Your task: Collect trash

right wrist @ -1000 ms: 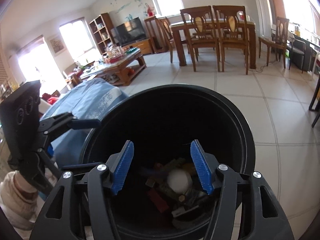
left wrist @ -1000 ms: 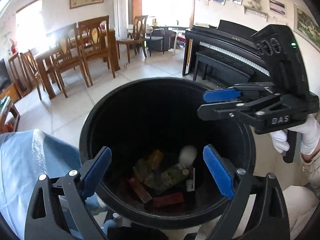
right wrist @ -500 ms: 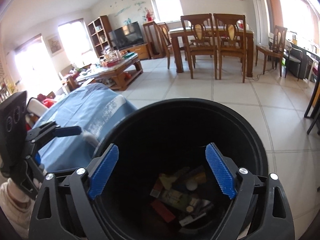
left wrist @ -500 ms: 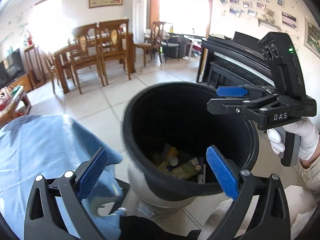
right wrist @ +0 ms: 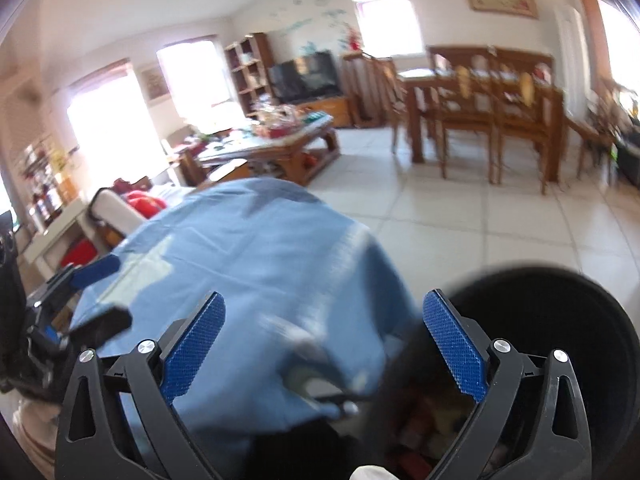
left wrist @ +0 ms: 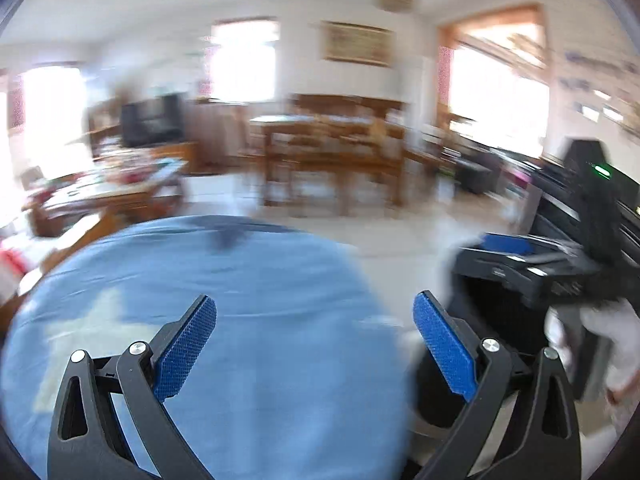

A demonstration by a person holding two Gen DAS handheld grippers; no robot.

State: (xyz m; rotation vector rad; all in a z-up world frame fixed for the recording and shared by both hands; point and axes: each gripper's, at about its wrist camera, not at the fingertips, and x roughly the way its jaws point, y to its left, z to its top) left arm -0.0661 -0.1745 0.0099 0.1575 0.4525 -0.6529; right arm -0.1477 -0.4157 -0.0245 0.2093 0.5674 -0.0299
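Note:
The black trash bin (right wrist: 560, 328) sits at the lower right of the right wrist view, with blurred trash (right wrist: 420, 428) inside; in the left wrist view its dark side (left wrist: 488, 320) shows at the right. My left gripper (left wrist: 316, 344) is open and empty over the blue cloth (left wrist: 240, 300). My right gripper (right wrist: 324, 344) is open and empty, between the blue cloth (right wrist: 260, 264) and the bin. The right gripper also shows in the left wrist view (left wrist: 532, 256), and the left one in the right wrist view (right wrist: 80, 292). Both views are motion-blurred.
A wooden dining table with chairs (right wrist: 488, 112) stands across the tiled floor (right wrist: 480, 224). A cluttered coffee table (right wrist: 272, 144) and a TV (right wrist: 304, 76) are at the back left. A black piano (left wrist: 600, 208) is at the right.
Both grippers have swung left, away from above the bin and over the blue cloth. The bin has shifted to the right edge of each view. Both stay open.

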